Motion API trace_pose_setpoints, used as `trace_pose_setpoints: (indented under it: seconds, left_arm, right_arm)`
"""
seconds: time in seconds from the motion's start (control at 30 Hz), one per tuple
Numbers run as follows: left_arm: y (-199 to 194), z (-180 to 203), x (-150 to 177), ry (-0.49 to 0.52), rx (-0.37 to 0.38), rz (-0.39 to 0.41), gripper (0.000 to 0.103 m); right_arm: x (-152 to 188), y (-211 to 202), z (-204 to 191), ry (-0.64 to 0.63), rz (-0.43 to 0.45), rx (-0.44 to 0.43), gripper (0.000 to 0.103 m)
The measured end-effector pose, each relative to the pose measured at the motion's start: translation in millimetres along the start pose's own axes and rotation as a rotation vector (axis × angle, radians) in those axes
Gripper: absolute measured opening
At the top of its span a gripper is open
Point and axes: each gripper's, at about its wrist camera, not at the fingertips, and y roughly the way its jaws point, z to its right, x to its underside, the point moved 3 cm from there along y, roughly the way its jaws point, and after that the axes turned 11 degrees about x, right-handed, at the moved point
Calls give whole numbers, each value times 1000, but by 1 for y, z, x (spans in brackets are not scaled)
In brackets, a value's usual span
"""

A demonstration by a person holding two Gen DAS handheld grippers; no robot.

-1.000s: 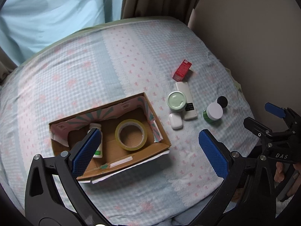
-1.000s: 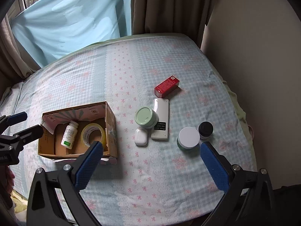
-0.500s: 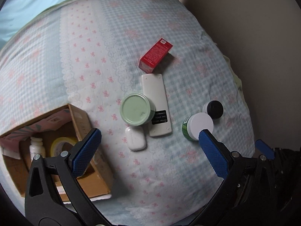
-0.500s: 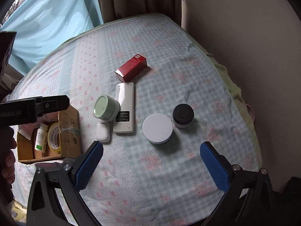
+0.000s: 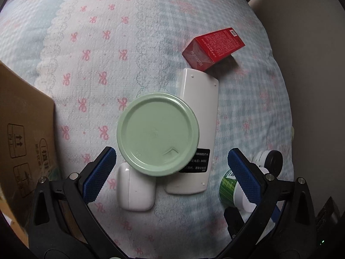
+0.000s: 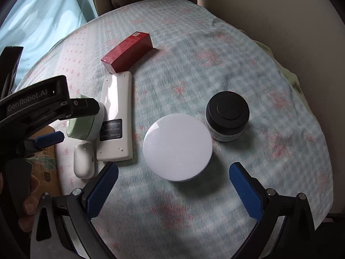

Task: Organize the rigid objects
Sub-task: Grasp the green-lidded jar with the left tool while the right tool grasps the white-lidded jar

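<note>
Plenty of open bedspread (image 6: 248, 49) beyond the cluster, sloping away to the far edge by the wall. Cardboard box (image 5: 21, 142) hard against the left side, contents out of sight from here. Left hand-held gripper (image 5: 172, 168) spread wide, nothing grasped, poised over the pale green jar (image 5: 157, 133) (smooth round lid, faintly embossed). Jar overlapping the white remote (image 5: 200, 116) and the white earbud case (image 5: 135, 190) in this view. Red carton (image 5: 212, 47) lying on its side, touching the remote's far end. Right hand-held gripper (image 6: 173, 183) likewise released and empty, hanging above the white-lidded jar (image 6: 177, 143), green label showing in the left view. Black-lidded jar (image 6: 226, 116) just beside it, upright.
</note>
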Motion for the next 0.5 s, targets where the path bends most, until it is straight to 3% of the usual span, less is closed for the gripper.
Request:
trace_pose_setpoints:
  seconds: [0.1, 0.2, 0.37, 0.5]
  left_arm:
    - [12, -8, -4, -24, 25, -3, 102]
    - [21, -11, -6, -24, 34, -17, 94]
    - [22, -8, -10, -31, 48, -16, 92]
    - [24, -8, -11, -44, 39, -12, 82]
  right_arm:
    - [0, 12, -1, 22, 12, 29, 102]
    - [0, 21, -1, 52, 9, 33, 102]
    - [-5, 30, -4, 22, 24, 66, 99]
    - [-9, 34, -3, 17, 27, 63, 89]
